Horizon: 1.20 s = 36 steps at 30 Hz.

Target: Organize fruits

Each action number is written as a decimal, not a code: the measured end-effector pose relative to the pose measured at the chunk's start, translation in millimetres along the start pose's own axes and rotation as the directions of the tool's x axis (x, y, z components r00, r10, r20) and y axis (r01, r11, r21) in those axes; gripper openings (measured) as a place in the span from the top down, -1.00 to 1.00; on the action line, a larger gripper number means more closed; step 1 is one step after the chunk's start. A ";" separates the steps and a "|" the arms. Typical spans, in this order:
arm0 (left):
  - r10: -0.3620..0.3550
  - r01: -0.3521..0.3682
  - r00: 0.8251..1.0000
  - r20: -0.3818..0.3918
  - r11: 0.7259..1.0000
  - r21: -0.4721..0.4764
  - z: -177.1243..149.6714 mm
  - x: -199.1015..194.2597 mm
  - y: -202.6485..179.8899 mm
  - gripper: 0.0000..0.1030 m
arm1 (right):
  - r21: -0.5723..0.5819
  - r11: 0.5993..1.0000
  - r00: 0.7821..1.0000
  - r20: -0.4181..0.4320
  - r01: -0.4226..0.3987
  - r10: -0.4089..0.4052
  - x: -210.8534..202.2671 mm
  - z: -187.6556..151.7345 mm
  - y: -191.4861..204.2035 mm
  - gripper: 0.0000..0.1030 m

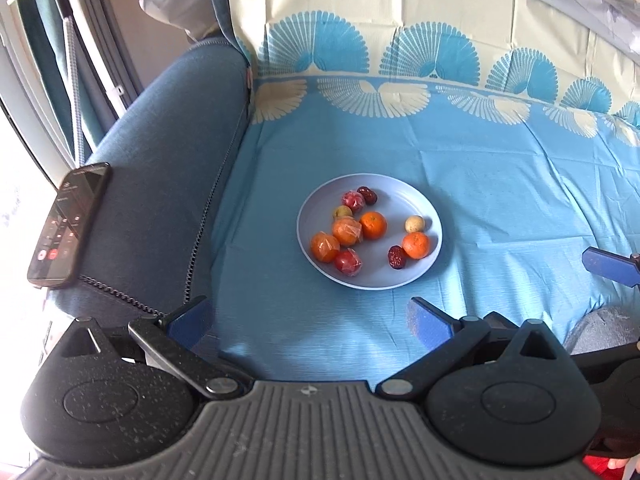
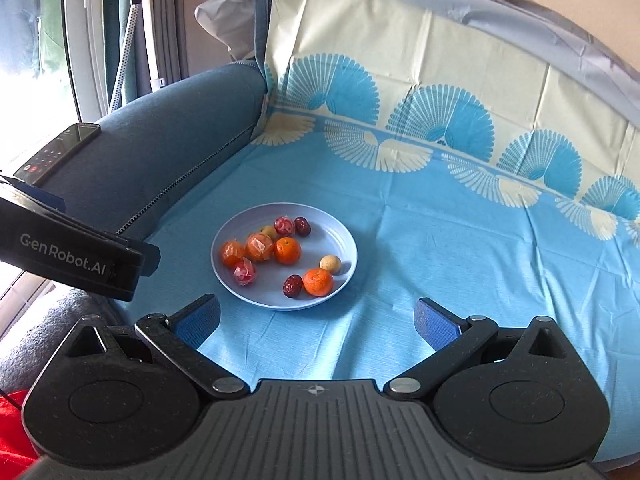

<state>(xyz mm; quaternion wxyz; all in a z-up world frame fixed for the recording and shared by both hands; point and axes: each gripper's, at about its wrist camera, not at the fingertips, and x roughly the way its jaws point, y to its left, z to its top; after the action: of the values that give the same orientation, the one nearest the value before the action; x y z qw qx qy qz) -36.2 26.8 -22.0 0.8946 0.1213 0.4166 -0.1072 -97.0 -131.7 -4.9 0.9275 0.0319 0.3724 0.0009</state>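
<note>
A pale blue plate (image 1: 424, 212) (image 2: 340, 236) lies on the blue cloth and holds several small fruits: bare tangerines (image 1: 415, 245) (image 2: 318, 281), plastic-wrapped tangerines (image 1: 346, 231) (image 2: 259, 246), wrapped red fruits (image 1: 347, 261) (image 2: 244, 273), dark red dates (image 1: 397, 257) (image 2: 293, 285) and small yellowish fruits (image 1: 414, 224) (image 2: 330, 263). My left gripper (image 1: 310, 320) is open and empty, short of the plate's near rim. My right gripper (image 2: 318, 320) is open and empty, just short of the plate. The left gripper's body (image 2: 76, 252) shows at the left of the right wrist view.
The cloth (image 1: 500, 200) covers a sofa seat and backrest. A blue padded armrest (image 1: 160, 168) rises at the left, with a phone (image 1: 68, 224) (image 2: 56, 152) lying on it. A window and curtains stand behind the armrest.
</note>
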 end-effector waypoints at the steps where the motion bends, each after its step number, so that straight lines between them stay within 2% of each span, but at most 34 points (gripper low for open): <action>1: 0.003 -0.003 1.000 0.005 1.000 0.000 -1.2 -2.4 0.1 -0.99 | 0.000 1.000 1.000 0.005 0.001 -0.001 -2.8 -0.9 0.3 -0.99; 15: 0.009 -0.010 1.000 0.024 1.000 0.010 -10.3 -18.6 -0.6 -0.99 | -0.011 1.000 1.000 0.031 0.000 0.000 -19.8 -5.6 4.6 -0.99; 36: 0.016 -0.017 1.000 0.000 1.000 0.006 -10.9 -8.0 4.6 -0.99 | -0.015 1.000 1.000 0.028 -0.003 0.004 -16.8 -4.7 6.7 -0.99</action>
<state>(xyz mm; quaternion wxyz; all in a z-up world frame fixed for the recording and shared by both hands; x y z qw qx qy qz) -47.8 35.3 -22.0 0.8952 0.1273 0.4150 -0.1010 -112.3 -125.1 3.7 0.9328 0.0256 0.3594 0.0049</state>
